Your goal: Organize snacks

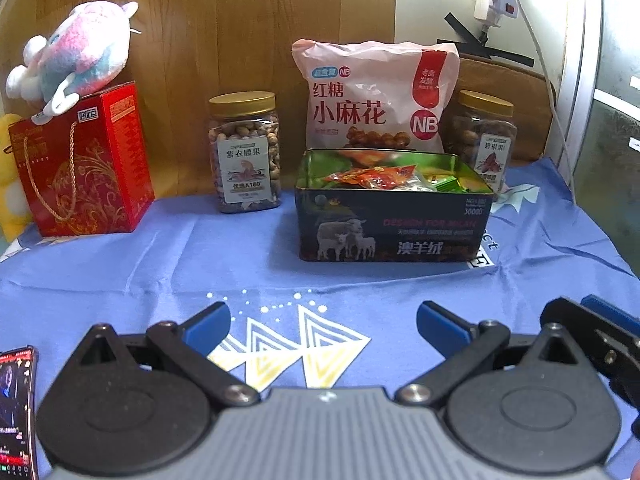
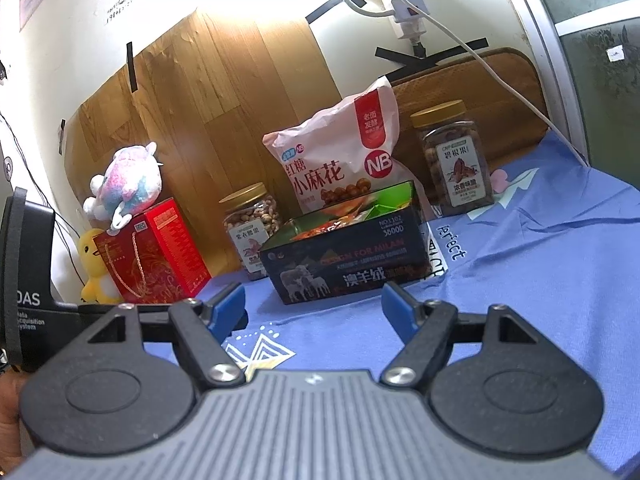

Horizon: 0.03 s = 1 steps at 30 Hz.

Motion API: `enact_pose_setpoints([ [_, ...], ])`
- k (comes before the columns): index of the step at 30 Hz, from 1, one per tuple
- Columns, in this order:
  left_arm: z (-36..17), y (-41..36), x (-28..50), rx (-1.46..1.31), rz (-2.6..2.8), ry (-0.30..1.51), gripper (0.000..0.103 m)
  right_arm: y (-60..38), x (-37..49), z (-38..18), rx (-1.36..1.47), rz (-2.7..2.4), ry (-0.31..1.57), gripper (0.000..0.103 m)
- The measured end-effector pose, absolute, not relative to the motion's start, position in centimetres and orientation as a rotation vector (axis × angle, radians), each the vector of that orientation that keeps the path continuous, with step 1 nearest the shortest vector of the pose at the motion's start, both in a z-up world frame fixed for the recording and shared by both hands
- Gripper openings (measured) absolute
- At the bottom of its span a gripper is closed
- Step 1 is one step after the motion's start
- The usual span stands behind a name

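An open dark metal tin with sheep printed on its side holds several small wrapped snacks. Behind it leans a pink snack bag. A gold-lidded jar of nuts stands to its left and another jar to its right. My left gripper is open and empty, hovering over the blue cloth in front of the tin. My right gripper is also open and empty, short of the tin. Its blue fingers show at the right edge of the left wrist view.
A red gift box with a plush toy on top stands at the back left, a yellow plush beside it. A phone lies at the near left. A blue cloth covers the table; cables and a power strip hang on the wall.
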<state>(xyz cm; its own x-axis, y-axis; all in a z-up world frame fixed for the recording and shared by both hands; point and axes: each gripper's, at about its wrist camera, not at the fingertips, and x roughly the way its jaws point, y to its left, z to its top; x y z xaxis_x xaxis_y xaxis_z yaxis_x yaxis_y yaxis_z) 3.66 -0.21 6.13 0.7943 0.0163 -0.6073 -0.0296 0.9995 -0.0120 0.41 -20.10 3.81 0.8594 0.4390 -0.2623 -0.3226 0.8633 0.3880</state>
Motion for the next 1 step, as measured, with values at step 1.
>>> enact_pose_setpoints([
  [1, 6.13, -0.22, 3.66, -0.02, 0.025, 0.65, 0.103, -20.08, 0.42, 3.77, 0.34, 0.406, 0.353, 0.078],
])
